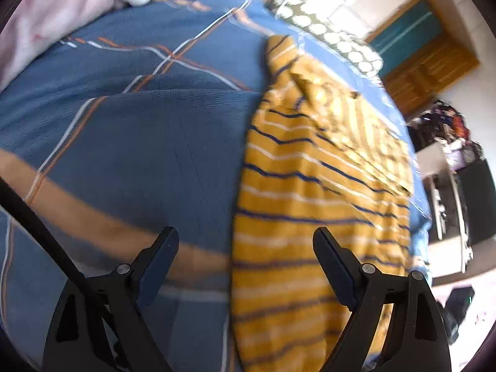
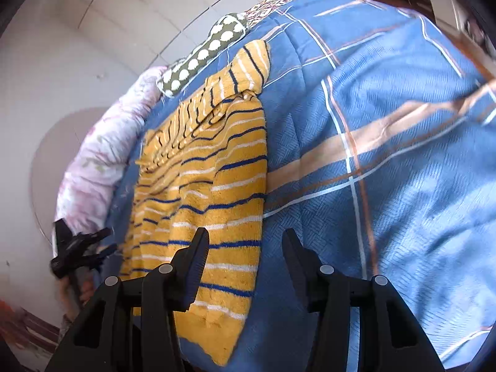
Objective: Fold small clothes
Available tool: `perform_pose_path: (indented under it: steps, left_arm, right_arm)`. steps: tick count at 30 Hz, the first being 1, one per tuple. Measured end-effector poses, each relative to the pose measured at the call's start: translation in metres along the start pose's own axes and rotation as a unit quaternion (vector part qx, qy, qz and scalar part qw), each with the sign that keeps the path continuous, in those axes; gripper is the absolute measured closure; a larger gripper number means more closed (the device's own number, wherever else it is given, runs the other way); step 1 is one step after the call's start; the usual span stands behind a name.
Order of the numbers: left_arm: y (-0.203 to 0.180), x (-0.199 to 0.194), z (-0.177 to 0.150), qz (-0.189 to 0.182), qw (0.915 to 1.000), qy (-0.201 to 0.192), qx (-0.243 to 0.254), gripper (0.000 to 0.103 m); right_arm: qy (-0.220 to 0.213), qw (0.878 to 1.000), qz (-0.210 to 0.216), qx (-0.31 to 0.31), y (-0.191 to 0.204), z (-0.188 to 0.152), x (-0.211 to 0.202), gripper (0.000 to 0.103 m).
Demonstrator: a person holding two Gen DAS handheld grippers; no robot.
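We see the left gripper [image 1: 245,245] and right gripper [image 2: 245,245] both spread apart, empty — above a yellow striped garment [image 2: 210,186] lying flat on the blue plaid bedspread [image 2: 387,170]; pink quilt [image 1: 55,15] beyond.

garment: yellow striped top [image 1: 310,186] [image 2: 217,179], mustard knit with thin navy and white stripes
texture: fuzzy, towel-like pile, clearest in the right wrist view
state: partly folded, one side laid over the body so that two layers show; the stripes of the folded part run at an angle to those beneath
pose: flat and lengthwise, with a few soft wrinkles
sleeve: one striped end sticks out at the far tip, upper centre of both frames
place, left wrist view: right half of the frame, from upper centre to the lower edge
place, right wrist view: left of centre
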State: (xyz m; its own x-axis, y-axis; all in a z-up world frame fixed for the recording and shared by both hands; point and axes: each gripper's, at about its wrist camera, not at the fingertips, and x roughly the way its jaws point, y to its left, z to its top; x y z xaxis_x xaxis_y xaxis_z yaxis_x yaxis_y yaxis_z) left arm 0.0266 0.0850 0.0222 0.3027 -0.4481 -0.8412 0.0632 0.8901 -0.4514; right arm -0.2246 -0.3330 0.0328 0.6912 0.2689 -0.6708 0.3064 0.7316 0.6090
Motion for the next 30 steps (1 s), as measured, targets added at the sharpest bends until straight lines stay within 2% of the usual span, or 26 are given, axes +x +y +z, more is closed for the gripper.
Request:
perform_pose_path:
  steps: [4, 6, 7, 9, 11, 14, 16, 18, 22, 30]
  left_arm:
    - [0.001, 0.012, 0.008, -0.024, 0.9992, 0.011, -0.028, 0.016]
    - [0.001, 0.014, 0.007, -0.073, 0.9962, 0.029, -0.038, 0.017]
    - [0.003, 0.016, 0.005, -0.115, 0.9909, 0.045, -0.055, 0.021]
    - [0.005, 0.02, 0.002, -0.145, 0.9848, 0.061, -0.074, 0.023]
    - [0.005, 0.022, -0.002, -0.159, 0.9822, 0.067, -0.075, 0.026]
    - [0.005, 0.02, -0.012, -0.189, 0.9763, 0.08, -0.069, 0.045]
    - [0.005, 0.019, -0.02, -0.206, 0.9724, 0.088, -0.066, 0.063]
    - [0.003, 0.018, -0.03, -0.211, 0.9714, 0.093, -0.059, 0.069]
    - [-0.001, 0.014, -0.052, -0.227, 0.9677, 0.097, -0.051, 0.069]
    - [-0.019, 0.0, -0.088, -0.177, 0.982, 0.066, -0.009, 0.068]
  right_arm:
    - [0.009, 1.0, 0.006, 0.017, -0.007, -0.004, 0.013, 0.05]
    - [0.017, 1.0, 0.001, 0.014, -0.008, -0.003, 0.02, 0.05]
    - [0.02, 1.0, 0.001, 0.013, -0.008, -0.002, 0.023, 0.05]
    - [0.021, 1.0, 0.001, 0.007, -0.003, 0.001, 0.03, 0.048]
    - [0.022, 1.0, 0.001, 0.001, 0.001, 0.003, 0.034, 0.048]
    - [0.029, 0.999, 0.016, -0.005, 0.008, 0.004, 0.042, 0.048]
    - [0.035, 0.999, 0.02, -0.01, 0.013, 0.003, 0.048, 0.048]
    - [0.038, 0.999, 0.022, -0.014, 0.015, 0.001, 0.052, 0.048]
    - [0.037, 0.999, 0.037, -0.007, 0.014, -0.002, 0.055, 0.048]
    - [0.046, 0.996, 0.079, 0.012, 0.011, -0.011, 0.056, 0.048]
